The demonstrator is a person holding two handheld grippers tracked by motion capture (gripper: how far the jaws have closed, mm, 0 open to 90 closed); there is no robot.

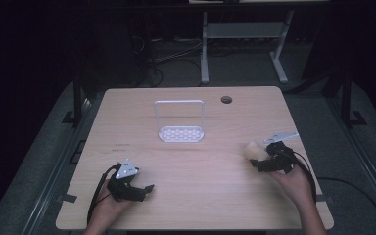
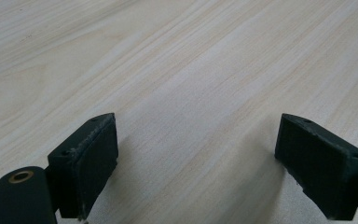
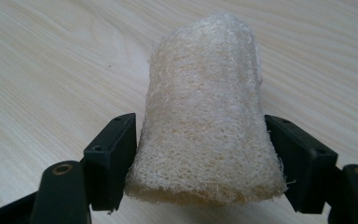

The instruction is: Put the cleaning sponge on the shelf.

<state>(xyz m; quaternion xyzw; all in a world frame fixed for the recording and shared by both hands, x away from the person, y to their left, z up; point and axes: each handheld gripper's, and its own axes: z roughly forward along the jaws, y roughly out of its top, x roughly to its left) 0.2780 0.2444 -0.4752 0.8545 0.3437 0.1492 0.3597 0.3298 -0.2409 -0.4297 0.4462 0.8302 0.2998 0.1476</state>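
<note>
High view first: I see the pale wood-grain surface (image 1: 196, 161) with my two tools at its near edge, well apart from each other. My left hand-held gripper (image 1: 144, 190) rests low at the near left, its grey three-cornered plate on top and its black cable looping back toward the wrist. In the left gripper view its two black jaws stand wide apart with nothing but bare wood grain between them, so I call it released.

My right hand-held gripper (image 1: 255, 160) sits at the near right, pointing left and slightly away from me. At its tip lies the cream, fibrous loofah sponge (image 1: 252, 149), a rounded, dome-like piece of coarse mesh. In the right gripper view the loofah sponge (image 3: 205, 126) stands between the two black jaws, its wider ragged base toward the camera and its rounded top pointing away. Both pads (image 3: 114, 158) meet its flanks, one on each side, and the fibres bulge a little around them, so I read this hand-held gripper (image 3: 200, 158) as grasping the sponge. I cannot tell from these pictures whether the sponge is lifted or touching the wood.

Farther off, near the middle of the surface, stands a white plastic rack (image 1: 180, 122) with a tall rectangular hoop and a perforated base. A small round dark hole (image 1: 226, 100) sits near the far right edge.
</note>
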